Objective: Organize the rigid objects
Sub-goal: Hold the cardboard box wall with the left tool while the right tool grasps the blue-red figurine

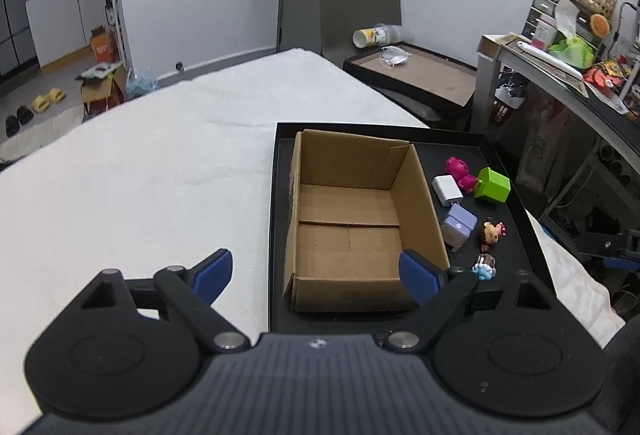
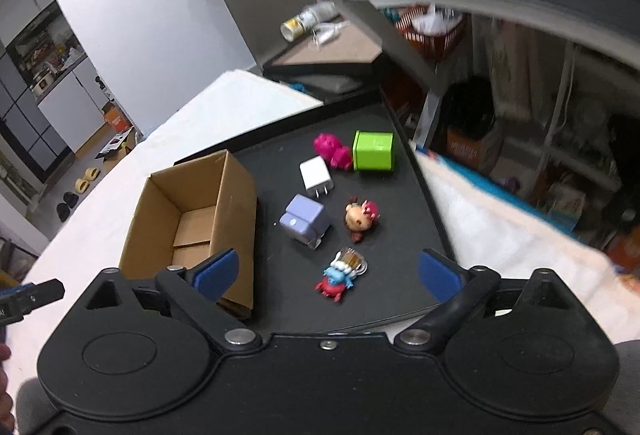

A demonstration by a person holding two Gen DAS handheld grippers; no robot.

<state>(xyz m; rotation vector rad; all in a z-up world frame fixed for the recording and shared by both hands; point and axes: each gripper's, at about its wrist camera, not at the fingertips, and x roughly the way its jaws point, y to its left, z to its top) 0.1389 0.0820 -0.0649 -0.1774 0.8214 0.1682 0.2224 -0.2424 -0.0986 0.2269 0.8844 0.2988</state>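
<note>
Left wrist view looks down the length of the black tray (image 1: 516,203) and into the open cardboard box (image 1: 352,219), showing its bare floor; right wrist view sees the box (image 2: 192,211) obliquely, with its floor mostly hidden. Beside the box, on the tray (image 2: 400,203), lie six items: white charger (image 2: 316,175), lilac adapter (image 2: 304,221), pink toy (image 2: 332,151), green cube (image 2: 373,151), brown-headed figurine (image 2: 361,217) and blue-and-red figurine (image 2: 340,275). In the left wrist view the last of these (image 1: 484,267) is partly cut off by the gripper linkage. The tray rests on a white-covered surface (image 1: 140,175).

Left gripper (image 1: 316,275) hovers at the near end of the box, fingers spread wide and holding nothing. Right gripper (image 2: 328,275) hovers over the near edge of the tray, tilted, its wide-spread fingers flanking the blue-and-red figurine without touching it.
</note>
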